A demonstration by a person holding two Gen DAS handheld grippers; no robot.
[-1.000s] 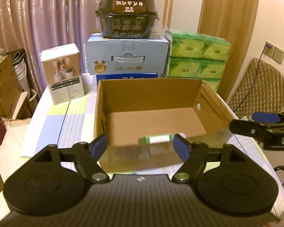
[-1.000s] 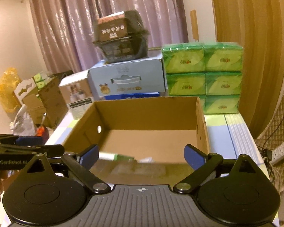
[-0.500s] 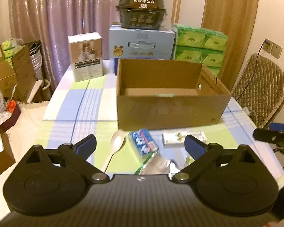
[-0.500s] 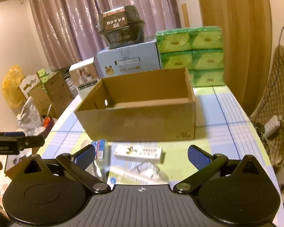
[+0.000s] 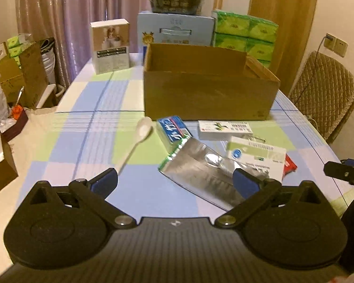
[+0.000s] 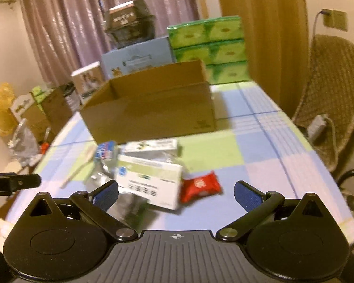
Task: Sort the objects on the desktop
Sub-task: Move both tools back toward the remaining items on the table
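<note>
Both the left gripper [image 5: 175, 181] and right gripper [image 6: 176, 193] were wide open, empty. Packets lay before the cardboard box [image 5: 208, 93]; the red packet [image 6: 200, 186] sat nearest, best approached squarely and low.

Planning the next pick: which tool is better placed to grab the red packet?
Probably the right tool. It is open, and the red packet lies just ahead between its fingers. From the left tool, also open, the packet sits off to the side behind a white box.
</note>
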